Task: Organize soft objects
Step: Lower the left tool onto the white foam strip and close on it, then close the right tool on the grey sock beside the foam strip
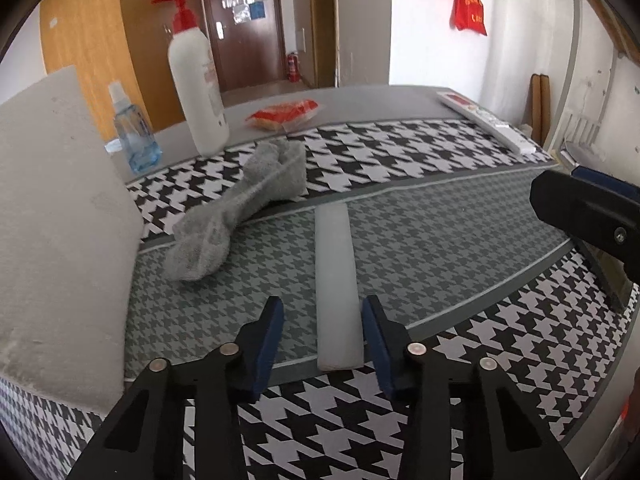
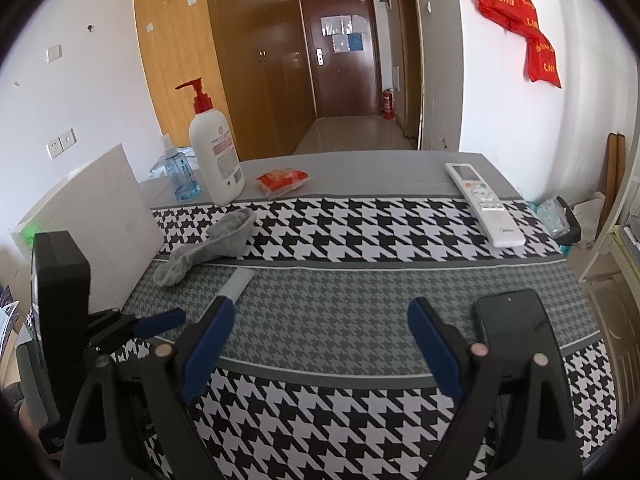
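A grey sock (image 1: 236,208) lies crumpled on the houndstooth table cloth (image 1: 440,232); it also shows in the right wrist view (image 2: 208,246). A white foam strip (image 1: 336,284) lies lengthwise on the cloth; its far end shows in the right wrist view (image 2: 240,283). My left gripper (image 1: 322,336) is open with its jaws on either side of the strip's near end, not touching it. My right gripper (image 2: 320,340) is open and empty over the cloth. A white foam board (image 1: 52,232) stands on the left.
A white pump bottle (image 2: 216,160), a blue spray bottle (image 2: 180,178) and a red snack packet (image 2: 283,179) stand at the back. A white remote (image 2: 482,202) lies at the right, a dark phone (image 2: 516,328) near my right gripper.
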Demonstrator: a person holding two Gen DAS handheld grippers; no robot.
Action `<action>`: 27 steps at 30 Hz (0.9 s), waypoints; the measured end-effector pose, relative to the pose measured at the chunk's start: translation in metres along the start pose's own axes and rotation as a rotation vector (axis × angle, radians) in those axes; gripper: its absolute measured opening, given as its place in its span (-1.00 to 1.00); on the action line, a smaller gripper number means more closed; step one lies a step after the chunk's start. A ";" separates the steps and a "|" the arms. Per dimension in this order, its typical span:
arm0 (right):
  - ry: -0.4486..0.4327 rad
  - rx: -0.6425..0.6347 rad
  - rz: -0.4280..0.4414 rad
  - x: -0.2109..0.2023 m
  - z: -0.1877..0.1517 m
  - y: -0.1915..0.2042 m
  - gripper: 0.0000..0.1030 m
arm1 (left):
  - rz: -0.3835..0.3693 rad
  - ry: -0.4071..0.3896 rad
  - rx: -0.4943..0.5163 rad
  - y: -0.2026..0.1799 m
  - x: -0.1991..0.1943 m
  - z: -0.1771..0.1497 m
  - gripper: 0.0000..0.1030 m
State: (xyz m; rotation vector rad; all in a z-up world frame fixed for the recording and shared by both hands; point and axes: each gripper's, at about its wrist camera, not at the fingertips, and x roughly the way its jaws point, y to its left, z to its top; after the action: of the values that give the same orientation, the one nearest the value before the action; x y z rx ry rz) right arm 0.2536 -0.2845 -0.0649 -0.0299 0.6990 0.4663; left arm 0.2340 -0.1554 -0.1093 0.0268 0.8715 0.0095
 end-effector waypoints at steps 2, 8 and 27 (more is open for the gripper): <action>0.001 -0.007 0.004 0.001 0.001 0.001 0.77 | 0.005 0.000 0.009 -0.002 0.000 0.001 -0.27; 0.005 -0.024 0.030 0.005 0.005 0.003 0.77 | 0.002 -0.004 0.035 -0.009 -0.002 0.000 -0.62; 0.038 -0.102 0.094 0.029 0.022 0.034 0.77 | -0.009 -0.081 0.006 0.011 -0.023 -0.001 -0.72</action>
State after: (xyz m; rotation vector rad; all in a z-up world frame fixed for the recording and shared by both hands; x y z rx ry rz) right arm 0.2722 -0.2384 -0.0614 -0.1026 0.7155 0.5930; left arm 0.2190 -0.1453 -0.0923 0.0282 0.7902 -0.0028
